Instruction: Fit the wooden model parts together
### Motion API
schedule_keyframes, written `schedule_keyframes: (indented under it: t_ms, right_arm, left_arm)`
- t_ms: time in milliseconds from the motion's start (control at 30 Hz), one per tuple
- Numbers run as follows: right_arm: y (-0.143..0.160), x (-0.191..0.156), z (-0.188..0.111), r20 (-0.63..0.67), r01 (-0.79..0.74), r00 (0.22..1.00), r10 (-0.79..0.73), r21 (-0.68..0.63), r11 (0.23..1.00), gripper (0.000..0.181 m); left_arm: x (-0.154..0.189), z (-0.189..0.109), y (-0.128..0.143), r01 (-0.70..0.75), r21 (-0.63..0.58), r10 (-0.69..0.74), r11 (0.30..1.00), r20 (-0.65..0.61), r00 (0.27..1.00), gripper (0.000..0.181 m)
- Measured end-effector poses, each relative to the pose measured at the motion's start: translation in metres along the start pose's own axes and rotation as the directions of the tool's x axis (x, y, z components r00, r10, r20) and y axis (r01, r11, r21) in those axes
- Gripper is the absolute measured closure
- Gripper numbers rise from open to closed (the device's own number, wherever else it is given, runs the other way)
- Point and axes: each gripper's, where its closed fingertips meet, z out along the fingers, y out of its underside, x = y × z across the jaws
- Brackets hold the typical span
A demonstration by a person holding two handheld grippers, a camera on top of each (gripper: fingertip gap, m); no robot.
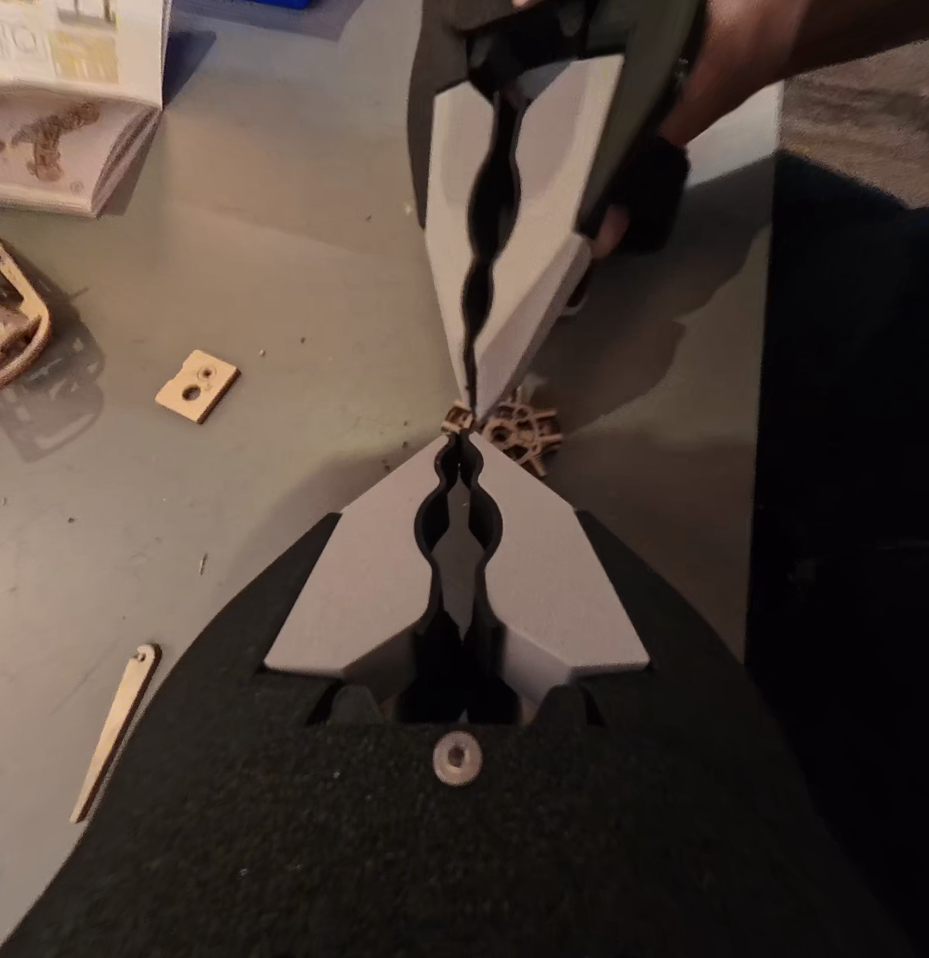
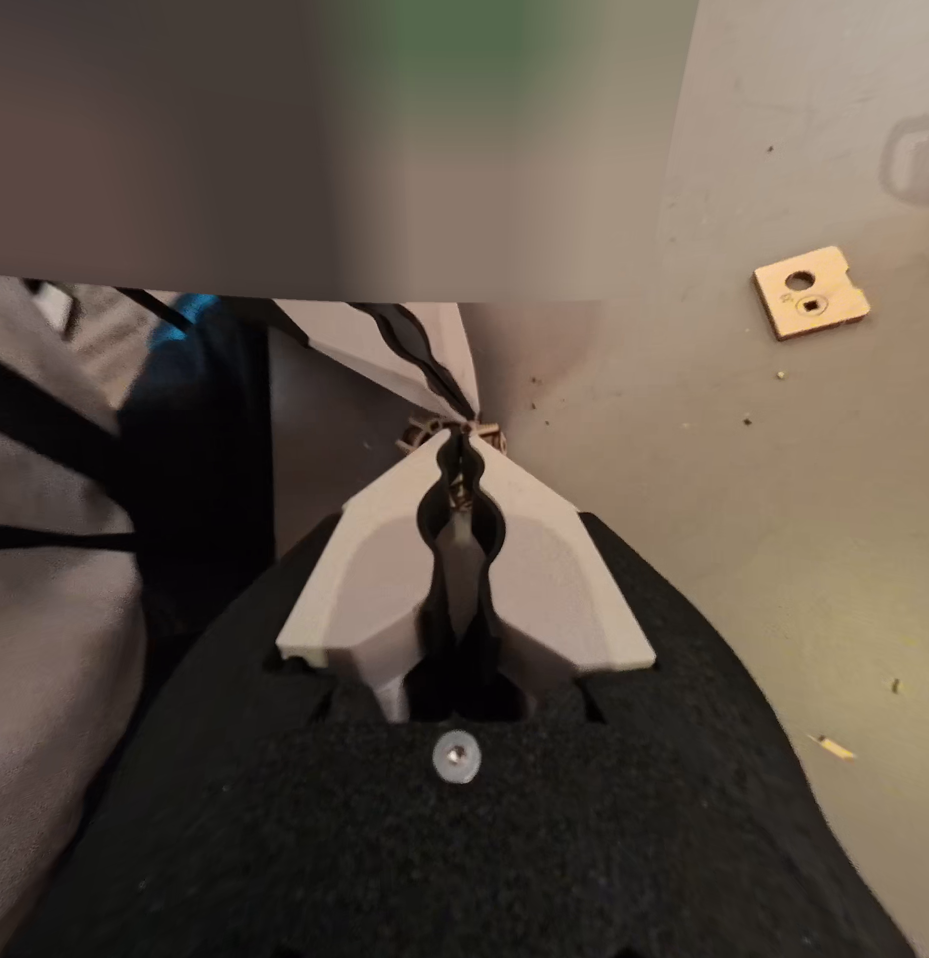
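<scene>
In the left wrist view my left gripper (image 1: 460, 439) is shut, with its tips on a small wooden block (image 1: 457, 418) just above the grey table (image 1: 276, 269). My right gripper (image 1: 470, 402) comes down from above, held by a hand (image 1: 737, 78). It is shut and its tips meet the same spot, beside a spoked wooden gear wheel (image 1: 524, 435). In the right wrist view my right gripper (image 2: 460, 434) is shut with wooden gear parts (image 2: 491, 431) at its tips, and the left gripper (image 2: 470, 412) meets it tip to tip. The joint itself is hidden by the fingers.
A square wooden plate with two holes (image 1: 198, 386) lies to the left and also shows in the right wrist view (image 2: 809, 293). A long wooden strip (image 1: 117, 731), a partly built wooden model (image 1: 11, 321) and an instruction booklet (image 1: 63, 103) lie further left. The table edge (image 1: 763, 414) is close on the right.
</scene>
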Motion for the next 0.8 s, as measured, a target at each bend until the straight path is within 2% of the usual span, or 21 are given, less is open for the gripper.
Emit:
schedule_keyframes:
  t_ms: [67, 133, 333, 600, 700, 800]
  right_arm:
    - [-0.013, -0.008, -0.012, 0.049, -0.024, 0.999, 0.020, 0.085, 0.996, 0.181]
    - [-0.007, -0.010, -0.011, 0.041, -0.002, 0.999, 0.000, 0.046, 0.999, 0.181]
    - [0.001, -0.011, 0.002, -0.011, 0.055, 0.998, -0.055, -0.043, 0.998, 0.181]
    - [0.009, -0.008, 0.005, -0.075, 0.139, 0.986, -0.148, -0.117, 0.983, 0.181]
    - [0.009, -0.008, 0.006, -0.087, 0.142, 0.984, -0.153, -0.116, 0.983, 0.181]
    - [0.009, -0.008, 0.006, -0.084, 0.154, 0.983, -0.163, -0.112, 0.982, 0.181]
  left_arm:
    - [0.004, -0.013, -0.013, -0.028, 0.114, 0.029, 0.993, -0.005, 1.000, 0.181]
    - [0.006, -0.021, -0.017, -0.022, 0.167, 0.024, 0.986, -0.011, 1.000, 0.181]
    - [0.008, -0.010, 0.004, -0.037, 0.015, 0.037, 0.999, -0.004, 0.999, 0.181]
    - [0.008, -0.007, 0.009, -0.072, -0.010, 0.072, 0.997, 0.018, 0.997, 0.181]
    - [0.008, -0.007, 0.009, -0.120, -0.014, 0.120, 0.993, 0.057, 0.991, 0.181]
    - [0.008, -0.007, 0.009, -0.096, -0.012, 0.096, 0.995, 0.035, 0.995, 0.181]
